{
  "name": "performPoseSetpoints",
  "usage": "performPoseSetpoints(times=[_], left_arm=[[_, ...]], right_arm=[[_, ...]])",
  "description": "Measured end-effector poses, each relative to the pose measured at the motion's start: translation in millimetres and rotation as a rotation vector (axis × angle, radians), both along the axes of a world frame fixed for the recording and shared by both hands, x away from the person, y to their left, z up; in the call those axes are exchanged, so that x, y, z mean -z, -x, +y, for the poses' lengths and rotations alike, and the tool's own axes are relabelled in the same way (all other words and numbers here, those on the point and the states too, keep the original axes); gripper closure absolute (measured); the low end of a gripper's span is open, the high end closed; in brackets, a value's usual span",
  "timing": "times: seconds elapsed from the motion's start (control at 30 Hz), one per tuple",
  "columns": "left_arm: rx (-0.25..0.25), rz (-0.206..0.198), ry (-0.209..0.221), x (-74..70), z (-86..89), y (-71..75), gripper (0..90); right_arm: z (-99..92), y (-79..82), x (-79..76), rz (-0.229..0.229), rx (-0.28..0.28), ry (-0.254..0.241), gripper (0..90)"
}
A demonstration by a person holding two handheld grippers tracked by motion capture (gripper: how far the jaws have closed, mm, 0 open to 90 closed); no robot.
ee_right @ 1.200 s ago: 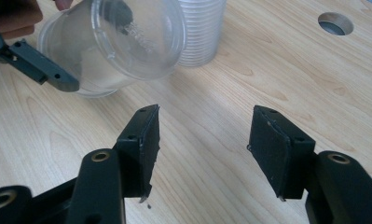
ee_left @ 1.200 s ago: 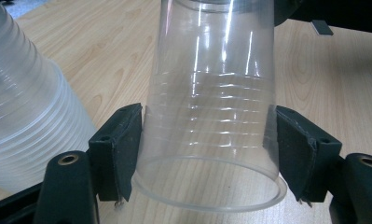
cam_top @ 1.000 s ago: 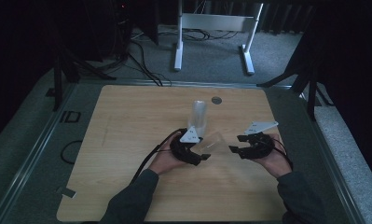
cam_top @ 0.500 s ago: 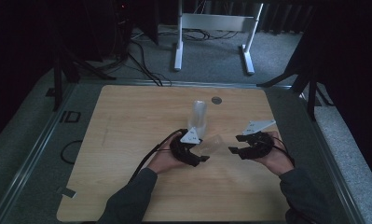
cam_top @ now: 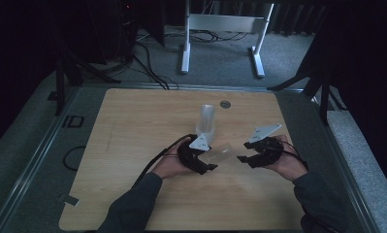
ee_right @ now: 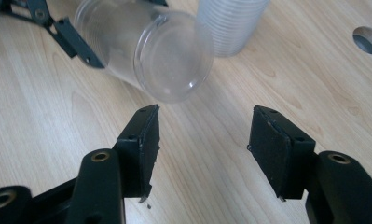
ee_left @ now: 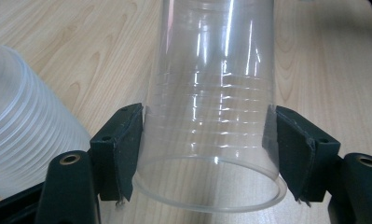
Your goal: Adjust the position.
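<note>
Fingers (ee_left: 123, 149) pinch one clear cup (ee_left: 211, 116); one cup stack (cam_top: 206, 120).

The stack of cups (ee_left: 25, 126) is running off the left gripper view's left edge; the clear cup (ee_left: 211, 107) is overrunning its top.

Glossy clear plastic cup (ee_left: 211, 140), matt wood-grain table (cam_top: 133, 136)

Left tongs (cam_top: 208, 162) clamped on a clear cup (cam_top: 223, 153), right tongs (cam_top: 243, 159) spread empty, facing them.
</note>
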State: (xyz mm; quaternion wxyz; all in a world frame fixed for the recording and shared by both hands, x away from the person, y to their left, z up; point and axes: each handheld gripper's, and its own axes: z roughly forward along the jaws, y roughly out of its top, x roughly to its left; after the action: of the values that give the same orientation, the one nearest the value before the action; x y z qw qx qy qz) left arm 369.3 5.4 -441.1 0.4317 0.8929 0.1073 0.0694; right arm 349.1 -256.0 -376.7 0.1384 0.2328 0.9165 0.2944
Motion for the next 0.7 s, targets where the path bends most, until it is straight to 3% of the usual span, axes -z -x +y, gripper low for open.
performPoseSetpoints(times=[0.53,0.7], left_arm=[[0.039,0.006,-0.056,1.4,0.9,-0.9,30.2],[0.056,-0.001,-0.095,-0.6,0.7,0.2,30.2]], right_arm=[[9.6,0.1,-5.9,0.014,-0.071,0.072,41.8],[11.7,0.5,-5.8,0.024,-0.086,0.098,41.3]])
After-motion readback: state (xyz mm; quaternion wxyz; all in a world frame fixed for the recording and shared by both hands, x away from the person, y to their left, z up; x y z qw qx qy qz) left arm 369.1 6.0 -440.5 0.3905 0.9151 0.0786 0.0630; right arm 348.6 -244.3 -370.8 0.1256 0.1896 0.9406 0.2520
